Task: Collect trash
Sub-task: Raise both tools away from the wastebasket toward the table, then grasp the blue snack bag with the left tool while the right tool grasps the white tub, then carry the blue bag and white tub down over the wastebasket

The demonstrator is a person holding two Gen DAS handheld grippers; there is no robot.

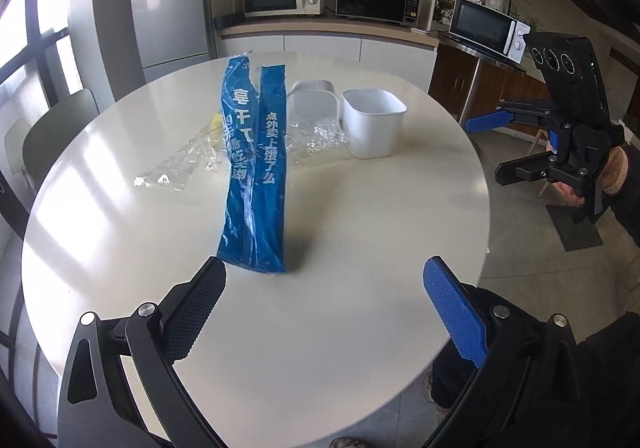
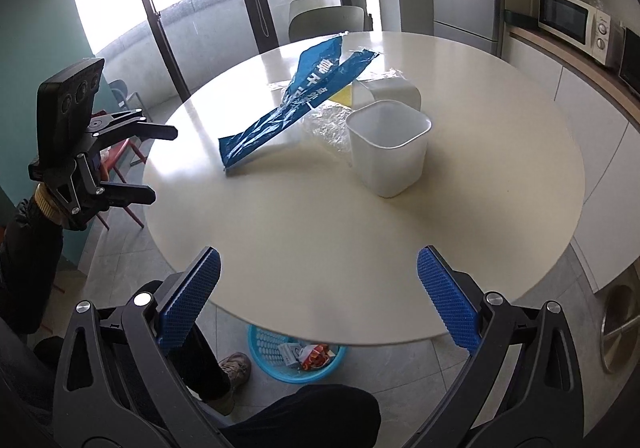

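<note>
Clear plastic wrap (image 1: pixel 208 159) half-hides something yellow behind the blue bag (image 1: pixel 254 167); both grippers' fingers (image 1: pixel 454 312) spread, empty.

Both grippers hang with jaws spread wide and empty: left gripper (image 1: pixel 324 276) near, right gripper (image 2: pixel 318 268) beside it.

Black-framed left gripper (image 1: pixel 324 304), right gripper (image 2: pixel 318 296); textured blue pads, silver screws; dark sleeves, brown shoe (image 2: pixel 234 368).

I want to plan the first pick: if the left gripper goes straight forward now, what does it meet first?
Most likely the blue plastic bag, whose near end lies just ahead between the open jaws of the left gripper; depth is uncertain.
</note>
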